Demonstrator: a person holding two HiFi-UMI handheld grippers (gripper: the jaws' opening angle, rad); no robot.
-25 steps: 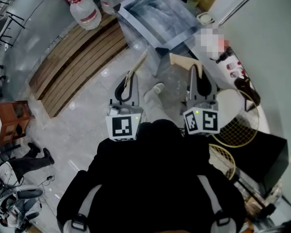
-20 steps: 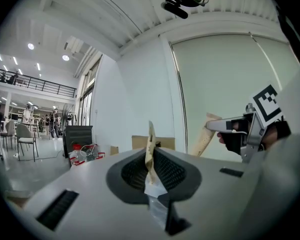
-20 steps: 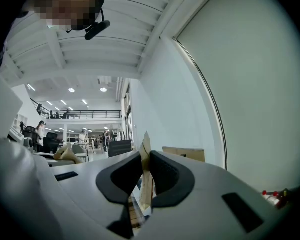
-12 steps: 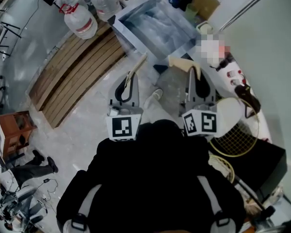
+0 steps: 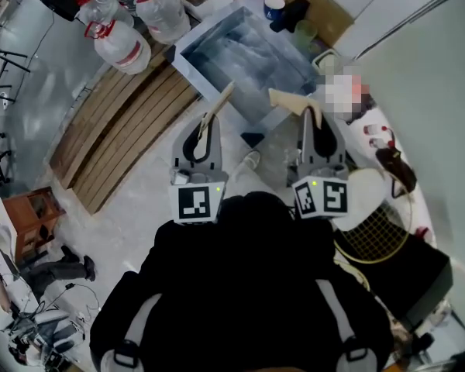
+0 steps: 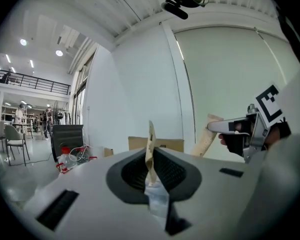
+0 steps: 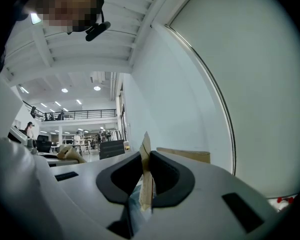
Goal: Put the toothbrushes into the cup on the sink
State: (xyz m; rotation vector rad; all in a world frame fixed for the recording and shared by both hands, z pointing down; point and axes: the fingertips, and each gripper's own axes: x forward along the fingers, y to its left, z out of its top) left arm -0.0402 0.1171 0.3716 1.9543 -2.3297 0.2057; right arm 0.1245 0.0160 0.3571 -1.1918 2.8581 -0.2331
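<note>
In the head view my left gripper is shut on a toothbrush in a beige card pack that sticks out forward. My right gripper is shut on a second packed toothbrush that points left. Both are held above the floor, just short of the metal sink. A blue cup and a pale green cup stand behind the basin. The left gripper view has the pack clamped edge-on between the dark pads. In the right gripper view the other pack is clamped the same way.
Two big water bottles stand left of the sink beside a slatted wooden platform. Badminton rackets and a black box lie at the right along the white wall. The person's shoe shows between the grippers.
The sink, bottles and cups have slid down and nearer in the head view as the person moves toward them. Both grippers keep their hold on the packs.
</note>
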